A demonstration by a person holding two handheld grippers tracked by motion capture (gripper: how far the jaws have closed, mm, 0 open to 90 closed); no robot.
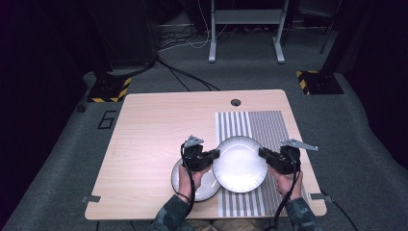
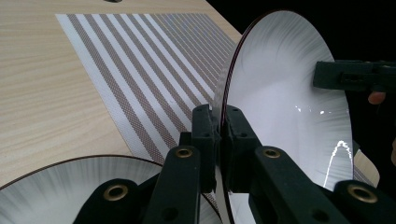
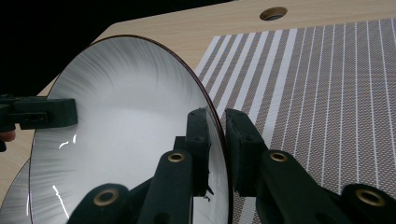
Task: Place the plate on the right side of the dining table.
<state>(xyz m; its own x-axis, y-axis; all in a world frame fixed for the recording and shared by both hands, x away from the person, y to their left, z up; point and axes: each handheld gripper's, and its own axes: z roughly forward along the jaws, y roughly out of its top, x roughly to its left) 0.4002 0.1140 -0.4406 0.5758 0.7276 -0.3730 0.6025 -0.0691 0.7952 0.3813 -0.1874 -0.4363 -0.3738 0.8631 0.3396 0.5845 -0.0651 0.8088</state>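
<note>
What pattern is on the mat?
Brown and white stripes on the mat, clearest in the right gripper view.

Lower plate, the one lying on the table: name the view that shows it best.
The high view: the lower plate lies on the table beside the mat, partly under the held plate and left tool. The left gripper view catches its rim arc bottom left; the right gripper view, a sliver.

The pale wood counter [image 1: 154,139] carries a striped placemat [image 1: 269,126] on its right half. A white plate [image 1: 206,188] lies directly on the wood just left of the mat's near end.
</note>
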